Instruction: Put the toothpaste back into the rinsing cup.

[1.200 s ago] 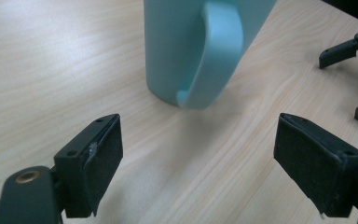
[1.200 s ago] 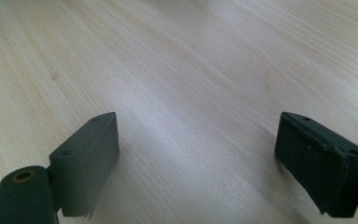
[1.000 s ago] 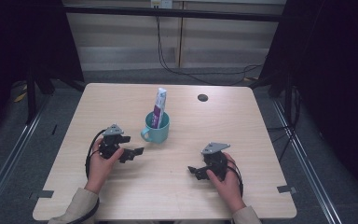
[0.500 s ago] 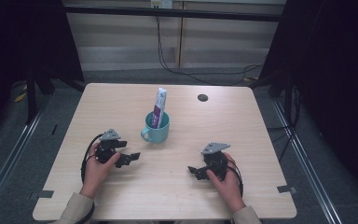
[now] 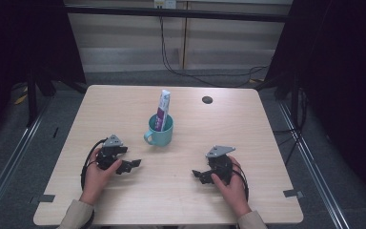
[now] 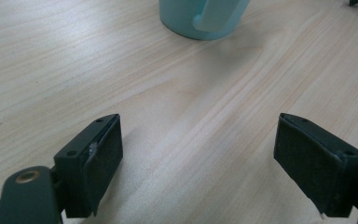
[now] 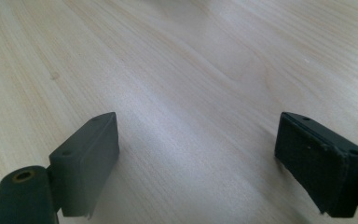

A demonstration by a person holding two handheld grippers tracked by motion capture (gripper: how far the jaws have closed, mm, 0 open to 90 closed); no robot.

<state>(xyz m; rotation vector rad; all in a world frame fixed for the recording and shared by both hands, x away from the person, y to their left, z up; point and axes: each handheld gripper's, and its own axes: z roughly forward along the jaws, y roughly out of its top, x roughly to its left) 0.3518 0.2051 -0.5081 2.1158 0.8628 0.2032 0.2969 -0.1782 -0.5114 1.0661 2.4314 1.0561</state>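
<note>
Tabletop: mug [image 6: 204, 17] beyond left gripper [image 6: 198, 161] fingers [image 6: 98, 158].

Left hand [image 5: 96, 174] enters from the near edge, sleeve at the wrist, gripping the left gripper [image 5: 132, 164], which points right; its jaws stand wide apart with nothing between them. Right hand [image 5: 231, 185] grips the right gripper [image 5: 196, 174], pointing left, jaws likewise wide apart, nothing between.

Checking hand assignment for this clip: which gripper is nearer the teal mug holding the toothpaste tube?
Left. The left gripper rests just below-left of the teal mug, jaws open, handle side. The right gripper sits farther off, below-right of it, open over bare table.
</note>
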